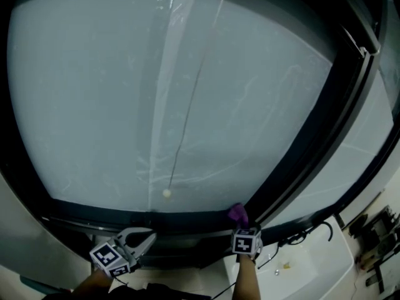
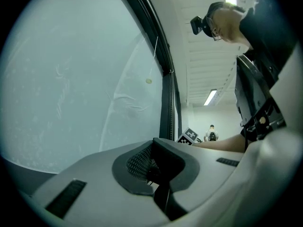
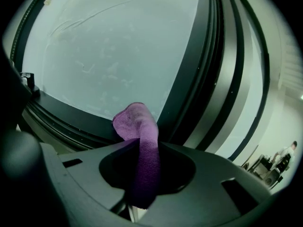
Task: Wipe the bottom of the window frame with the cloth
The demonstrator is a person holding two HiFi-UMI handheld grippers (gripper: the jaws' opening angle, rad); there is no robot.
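At window frame (image 1: pixel 187 221) base | right gripper (image 3: pixel 140 181) pinches fuzzy purple cloth (image 3: pixel 136 120)

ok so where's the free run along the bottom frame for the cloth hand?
Free: the bottom frame between the left gripper and the cloth looks bare, a clear run leftward. Crowded: the cloth, in the right gripper, sits tight against the vertical mullion. Beyond it a black cable trails over the white ledge.

Two tools are below the window frame (image 1: pixel 94 216): the left hand-held gripper (image 1: pixel 142 237) and the right hand-held gripper (image 1: pixel 241 225). One purple cloth (image 1: pixel 237 213) is at that frame. One cord (image 1: pixel 187 105) with one bead (image 1: pixel 167 193) is above it.
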